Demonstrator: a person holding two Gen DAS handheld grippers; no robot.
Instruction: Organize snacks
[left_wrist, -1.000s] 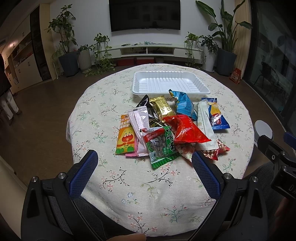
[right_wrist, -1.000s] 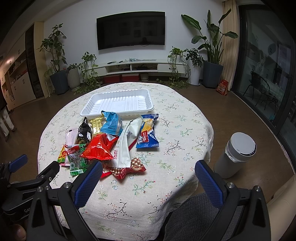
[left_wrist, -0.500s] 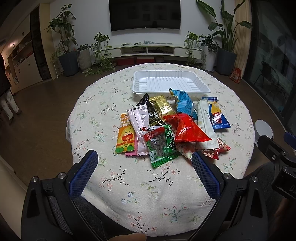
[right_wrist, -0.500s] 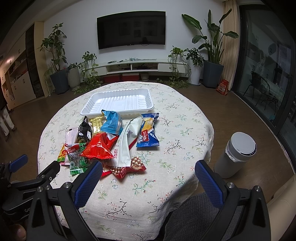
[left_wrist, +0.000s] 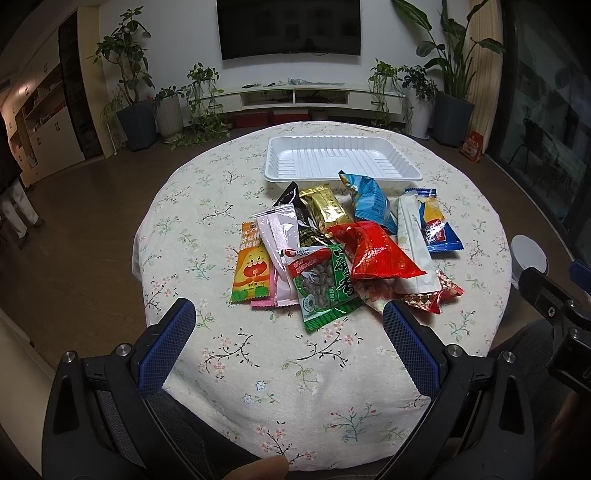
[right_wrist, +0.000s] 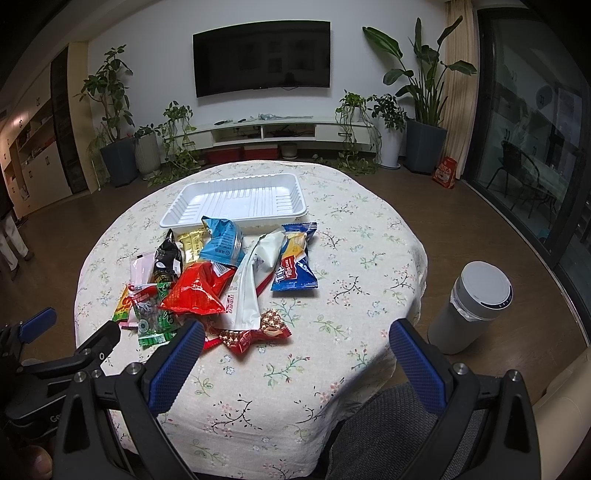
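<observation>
A pile of snack packets lies mid-table: a red bag (left_wrist: 373, 254) (right_wrist: 195, 291), a green nut packet (left_wrist: 325, 284), an orange packet (left_wrist: 251, 266), a light blue bag (left_wrist: 369, 199) (right_wrist: 221, 243) and a dark blue cake packet (left_wrist: 436, 225) (right_wrist: 293, 264). An empty white tray (left_wrist: 341, 160) (right_wrist: 236, 201) stands just behind the pile. My left gripper (left_wrist: 288, 317) is open and empty, held over the near table edge short of the pile. My right gripper (right_wrist: 295, 338) is open and empty, near the front right of the pile.
The round table has a floral cloth (left_wrist: 207, 192) (right_wrist: 369, 266). A grey bin with a white lid (right_wrist: 472, 306) stands on the floor to the right of the table. Potted plants and a TV stand are far behind.
Both views shifted very slightly; the packets sit a touch lower in the left view. Nothing was taken hold of or let go.
</observation>
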